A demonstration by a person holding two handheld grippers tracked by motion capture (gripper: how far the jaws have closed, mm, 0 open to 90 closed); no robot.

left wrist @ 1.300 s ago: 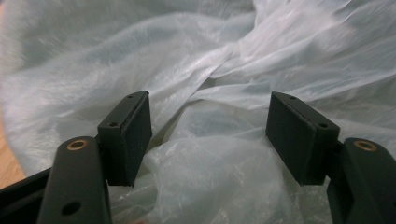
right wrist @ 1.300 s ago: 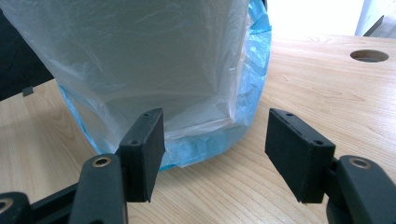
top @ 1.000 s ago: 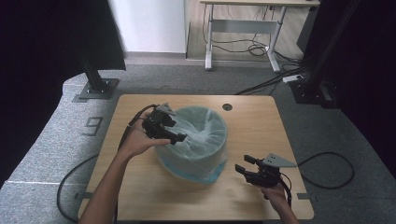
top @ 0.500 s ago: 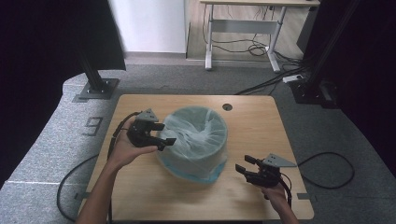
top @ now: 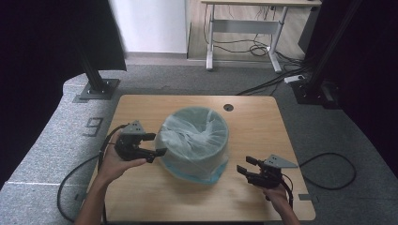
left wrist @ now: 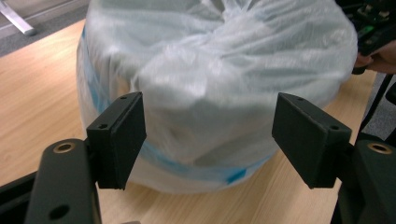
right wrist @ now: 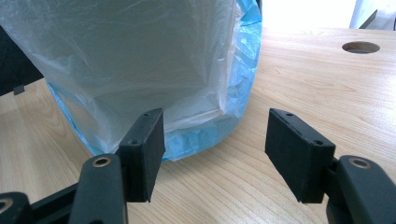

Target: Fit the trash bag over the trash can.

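At table (top: 263, 126) centre: bin (top: 195, 140) w/ translucent plastic liner, blue at base. L gripper (top: 157, 145) beside its left wall, 2 jaws apart, nothing between. R gripper (top: 241, 169) near bin's lower right, jaws apart, empty.

Numeral 9 marked on grey floor mat (top: 94, 126), left of table (top: 263, 122)

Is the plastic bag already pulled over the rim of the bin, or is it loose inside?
Pulled over: the bag covers the bin's rim and hangs down its outer wall to the table.
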